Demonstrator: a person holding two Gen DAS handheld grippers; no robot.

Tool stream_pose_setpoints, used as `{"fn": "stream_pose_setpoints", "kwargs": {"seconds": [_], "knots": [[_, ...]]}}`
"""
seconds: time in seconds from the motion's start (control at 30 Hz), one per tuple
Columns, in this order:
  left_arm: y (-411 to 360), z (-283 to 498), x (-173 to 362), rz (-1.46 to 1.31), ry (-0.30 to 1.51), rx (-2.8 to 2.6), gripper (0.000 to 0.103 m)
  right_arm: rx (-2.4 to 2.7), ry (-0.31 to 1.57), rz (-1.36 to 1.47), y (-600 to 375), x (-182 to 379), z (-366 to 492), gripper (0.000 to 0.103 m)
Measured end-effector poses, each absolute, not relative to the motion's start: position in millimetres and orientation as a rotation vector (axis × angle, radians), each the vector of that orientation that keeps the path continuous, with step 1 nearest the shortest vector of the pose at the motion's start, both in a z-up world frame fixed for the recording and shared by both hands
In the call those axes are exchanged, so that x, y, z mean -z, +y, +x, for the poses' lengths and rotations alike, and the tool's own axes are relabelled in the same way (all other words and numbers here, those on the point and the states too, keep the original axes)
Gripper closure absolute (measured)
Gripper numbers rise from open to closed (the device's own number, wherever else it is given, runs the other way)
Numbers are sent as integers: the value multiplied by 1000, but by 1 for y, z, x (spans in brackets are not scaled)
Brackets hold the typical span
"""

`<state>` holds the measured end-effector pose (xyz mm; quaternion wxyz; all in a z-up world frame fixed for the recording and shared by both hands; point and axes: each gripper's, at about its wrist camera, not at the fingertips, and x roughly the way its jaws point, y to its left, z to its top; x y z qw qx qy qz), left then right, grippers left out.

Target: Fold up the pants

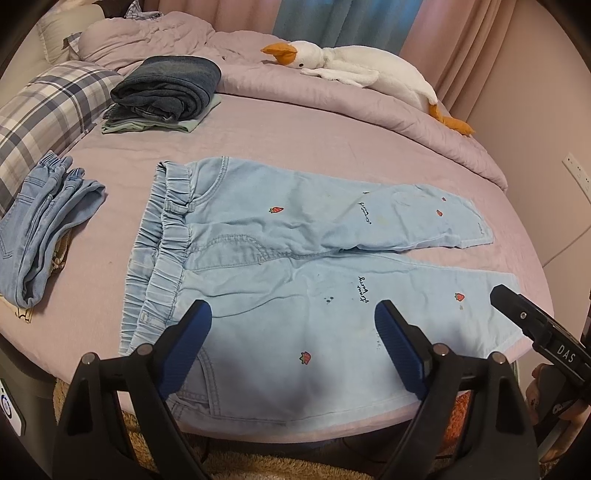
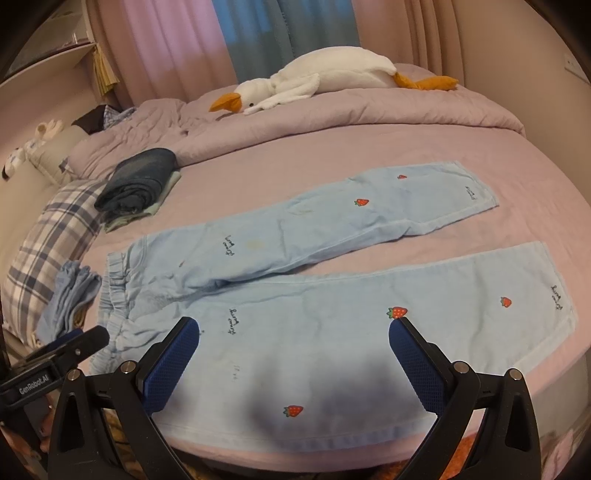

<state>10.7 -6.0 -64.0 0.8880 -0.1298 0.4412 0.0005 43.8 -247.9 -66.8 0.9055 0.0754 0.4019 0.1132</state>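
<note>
Light-blue pants [image 1: 295, 266] lie flat on the bed [image 1: 295, 125], both tools, left [image 1: 291, 321] and right [image 2: 293, 338], gaping empty at six o'clock.

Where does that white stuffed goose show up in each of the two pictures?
Left wrist view: the white stuffed goose lies at the top right, beak pointing left, on the rumpled lilac quilt.
Right wrist view: the goose lies at top centre, beak pointing left and down.
Shared landmark: the folded dark jeans sit to the goose's left in both views.
</note>
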Motion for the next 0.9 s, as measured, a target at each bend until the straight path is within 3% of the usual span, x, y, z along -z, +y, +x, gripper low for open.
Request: {"fn": "stream_pose_setpoints", "kwargs": {"seconds": [0.57, 0.83, 0.9], "knots": [[27, 17, 80, -249, 943, -126, 14, -163, 840, 231, -288, 78, 51, 0], [95, 14, 120, -286, 1017, -234, 15, 117, 835, 386, -409, 105, 56, 1], [108, 15, 133, -333, 1055, -221, 21, 200, 851, 458, -450, 119, 54, 6]]}}
